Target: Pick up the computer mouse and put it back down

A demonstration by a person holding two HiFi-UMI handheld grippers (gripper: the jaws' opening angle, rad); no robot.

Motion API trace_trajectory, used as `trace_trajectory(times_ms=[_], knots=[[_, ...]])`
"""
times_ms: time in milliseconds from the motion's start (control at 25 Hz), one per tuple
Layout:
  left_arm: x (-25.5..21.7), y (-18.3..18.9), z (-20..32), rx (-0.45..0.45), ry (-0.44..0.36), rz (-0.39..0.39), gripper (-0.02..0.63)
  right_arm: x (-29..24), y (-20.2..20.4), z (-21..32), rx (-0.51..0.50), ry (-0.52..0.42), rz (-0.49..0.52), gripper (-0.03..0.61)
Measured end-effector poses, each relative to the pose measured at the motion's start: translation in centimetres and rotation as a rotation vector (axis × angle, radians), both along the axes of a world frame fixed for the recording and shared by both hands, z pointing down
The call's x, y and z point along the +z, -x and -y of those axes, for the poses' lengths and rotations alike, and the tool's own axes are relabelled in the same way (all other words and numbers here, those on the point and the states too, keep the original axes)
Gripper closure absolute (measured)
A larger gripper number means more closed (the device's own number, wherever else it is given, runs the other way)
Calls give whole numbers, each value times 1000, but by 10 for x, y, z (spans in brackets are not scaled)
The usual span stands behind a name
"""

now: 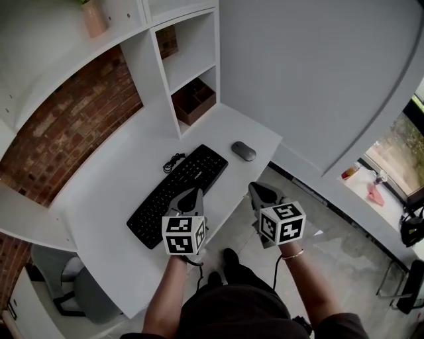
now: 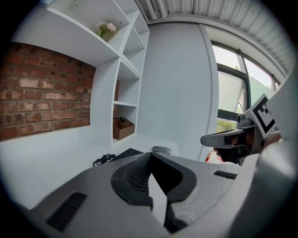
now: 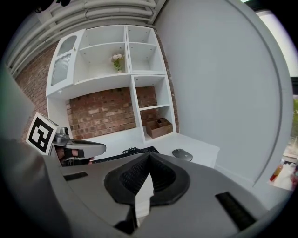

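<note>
Grey mouse (image 1: 244,151) lies on the bench (image 1: 119,198) beside the keyboard (image 1: 179,193), well apart from our left hand-held gripper (image 1: 193,197) and right hand-held gripper (image 1: 260,192), both closed on nothing, so we judge pickup and put-down both lie ahead.

The left tongs (image 1: 196,192) covered part of the keyboard (image 1: 189,173). The pot (image 1: 93,17) was cut off at the top edge. Contents of the box (image 1: 194,101) were too dim to tell. The tabletop (image 1: 112,192) half hid the chair (image 1: 85,291).
</note>
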State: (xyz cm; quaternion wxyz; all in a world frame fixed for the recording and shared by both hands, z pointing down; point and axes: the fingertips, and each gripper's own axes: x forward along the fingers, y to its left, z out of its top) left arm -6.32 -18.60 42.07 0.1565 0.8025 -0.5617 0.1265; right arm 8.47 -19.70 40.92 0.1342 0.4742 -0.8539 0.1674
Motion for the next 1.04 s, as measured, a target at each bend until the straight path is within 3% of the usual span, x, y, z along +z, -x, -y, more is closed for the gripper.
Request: trace_trajectory(times_ms=[1040], knots=[[-7, 16, -64, -3, -16, -16, 604, 6, 9, -60, 20, 11, -11, 574]])
